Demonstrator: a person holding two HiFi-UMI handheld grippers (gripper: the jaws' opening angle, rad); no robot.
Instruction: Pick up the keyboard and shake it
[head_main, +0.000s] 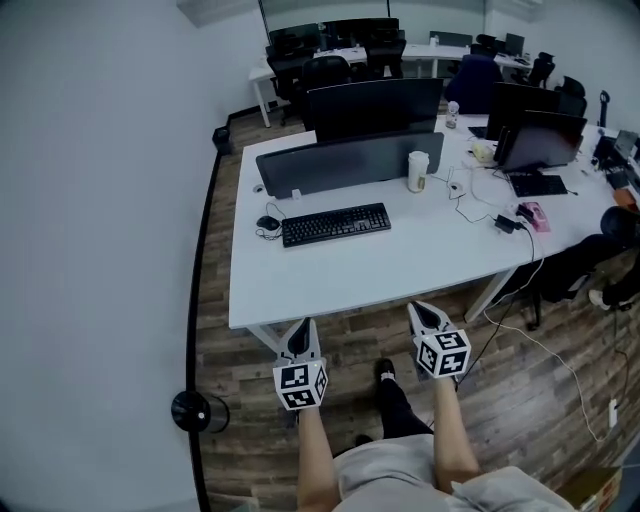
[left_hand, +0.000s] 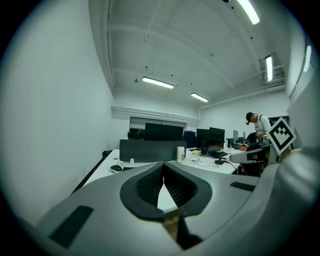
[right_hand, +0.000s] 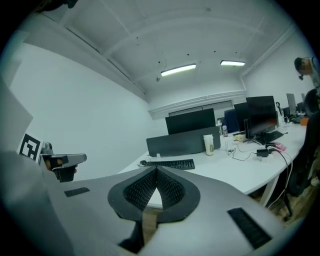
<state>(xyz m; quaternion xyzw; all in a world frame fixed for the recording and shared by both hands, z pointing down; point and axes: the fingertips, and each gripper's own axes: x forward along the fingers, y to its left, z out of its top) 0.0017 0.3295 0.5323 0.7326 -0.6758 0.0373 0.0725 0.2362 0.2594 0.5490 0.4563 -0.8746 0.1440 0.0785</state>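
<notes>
Nearest you, short of the table's (head_main: 380, 275) near edge, the left gripper (head_main: 300, 335) and right gripper (head_main: 425, 318) both have their jaws pressed together on nothing. By my reading you're at the approach step, with the lift not yet begun. The keyboard (head_main: 336, 224) lies flat on the table, at 12 o'clock from your left gripper and 11 o'clock from your right. Next you'd likely spread both jaws and reach for its two ends. At the keyboard's 1 o'clock stands a pale cup (head_main: 417, 171); what's in it can't be seen.
</notes>
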